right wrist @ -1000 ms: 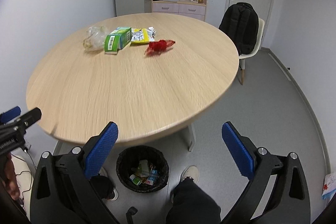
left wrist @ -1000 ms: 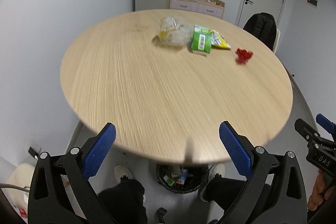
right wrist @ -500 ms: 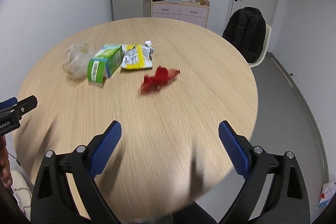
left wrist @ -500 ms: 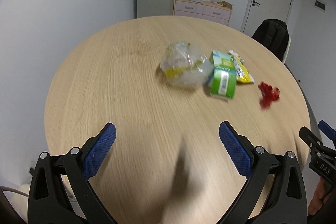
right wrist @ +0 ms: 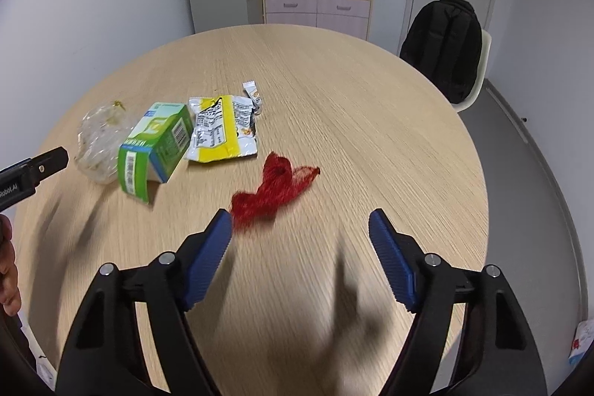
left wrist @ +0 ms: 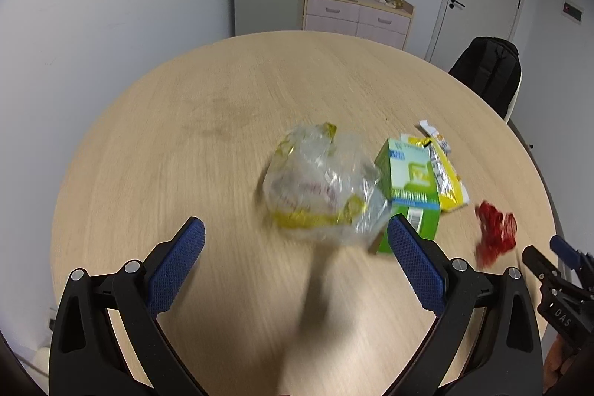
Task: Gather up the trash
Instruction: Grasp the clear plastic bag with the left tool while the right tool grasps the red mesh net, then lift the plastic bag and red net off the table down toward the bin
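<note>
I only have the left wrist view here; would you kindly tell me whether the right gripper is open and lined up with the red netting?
Observer: The right gripper is wide open and empty. The red netting lies just ahead of its left fingertip, not yet between the fingers.
Operator: Thank you. Does the netting touch the yellow wrapper?
Observer: No, bare table separates it from the yellow wrapper.
Operator: Is anything on the floor on that side?
Observer: A small white item shows at the right view's bottom corner, too cropped to identify.
</note>
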Available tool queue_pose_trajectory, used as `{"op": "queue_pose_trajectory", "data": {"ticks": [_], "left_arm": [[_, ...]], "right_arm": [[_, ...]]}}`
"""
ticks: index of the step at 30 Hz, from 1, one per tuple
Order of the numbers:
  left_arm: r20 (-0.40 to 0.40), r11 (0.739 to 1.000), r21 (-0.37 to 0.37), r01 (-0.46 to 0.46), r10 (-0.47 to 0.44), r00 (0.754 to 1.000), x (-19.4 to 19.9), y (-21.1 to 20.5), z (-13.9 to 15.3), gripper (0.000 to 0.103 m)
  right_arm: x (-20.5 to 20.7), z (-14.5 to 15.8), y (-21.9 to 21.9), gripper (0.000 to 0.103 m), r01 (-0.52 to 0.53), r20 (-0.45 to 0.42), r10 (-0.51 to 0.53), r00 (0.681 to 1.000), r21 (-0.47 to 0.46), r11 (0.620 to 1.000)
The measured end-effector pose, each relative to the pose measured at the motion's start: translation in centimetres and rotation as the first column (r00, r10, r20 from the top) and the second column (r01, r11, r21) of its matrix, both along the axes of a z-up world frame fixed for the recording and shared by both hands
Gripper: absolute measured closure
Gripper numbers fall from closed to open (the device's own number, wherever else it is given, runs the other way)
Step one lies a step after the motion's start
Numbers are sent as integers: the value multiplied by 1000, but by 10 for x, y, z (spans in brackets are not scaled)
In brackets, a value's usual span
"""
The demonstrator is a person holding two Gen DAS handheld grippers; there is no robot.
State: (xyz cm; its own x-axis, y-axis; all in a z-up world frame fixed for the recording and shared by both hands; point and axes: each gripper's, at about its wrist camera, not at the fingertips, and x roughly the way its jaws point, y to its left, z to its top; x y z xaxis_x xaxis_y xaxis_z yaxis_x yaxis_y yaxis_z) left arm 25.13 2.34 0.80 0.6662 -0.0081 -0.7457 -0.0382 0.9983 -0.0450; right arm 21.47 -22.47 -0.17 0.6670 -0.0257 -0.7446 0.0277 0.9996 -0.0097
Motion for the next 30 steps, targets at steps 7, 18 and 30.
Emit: {"op": "queue_pose_trajectory", "data": {"ticks": [7, 18, 30], "left_arm": [[-35, 1000, 16, -14, 14, 999, 42, -1, -10, 6], [-121, 999, 34, -32, 36, 992, 70, -5, -40, 37], [-131, 1000, 11, -11, 12, 991, 62, -7, -41, 84]], "right_arm": [[35, -7, -1, 43, 0, -43, 0, 999, 3, 1000], [66, -30, 7, 72, -20, -130, 24, 991, 29, 999], [69, -36, 6, 97, -19, -148, 24, 989, 35, 999]]}}
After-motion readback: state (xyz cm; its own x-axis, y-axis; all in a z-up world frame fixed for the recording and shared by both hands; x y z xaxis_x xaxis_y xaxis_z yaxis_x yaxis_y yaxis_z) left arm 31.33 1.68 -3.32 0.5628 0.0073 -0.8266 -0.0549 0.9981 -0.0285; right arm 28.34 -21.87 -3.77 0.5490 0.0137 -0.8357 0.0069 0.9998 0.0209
